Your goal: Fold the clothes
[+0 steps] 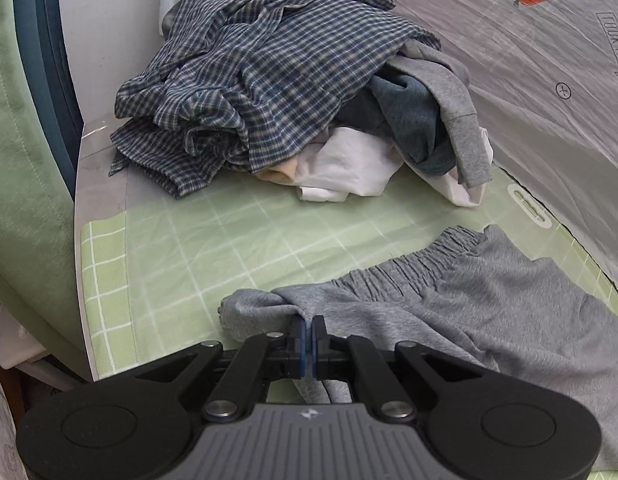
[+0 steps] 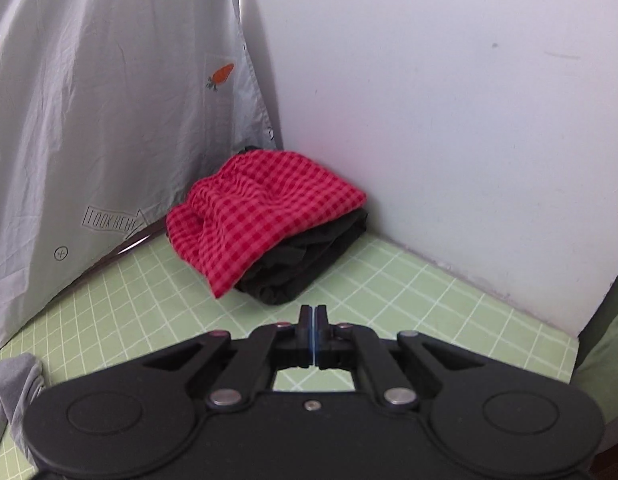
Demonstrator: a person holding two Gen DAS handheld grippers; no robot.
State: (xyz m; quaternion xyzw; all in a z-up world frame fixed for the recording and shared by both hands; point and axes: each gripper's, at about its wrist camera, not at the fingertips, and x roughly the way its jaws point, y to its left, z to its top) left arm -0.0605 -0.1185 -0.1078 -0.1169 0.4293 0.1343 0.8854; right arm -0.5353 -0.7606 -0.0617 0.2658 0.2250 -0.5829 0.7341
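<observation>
Clenched on the grey shorts near their waistband, the left gripper seems mid-fold; the right gripper, closed empty, should likely grasp the other corner.

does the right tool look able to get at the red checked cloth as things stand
Probably yes. The red checked cloth lies straight ahead of the right tool, with only bare green grid mat between them. The tool is shut with nothing in it, so it must open first.
</observation>
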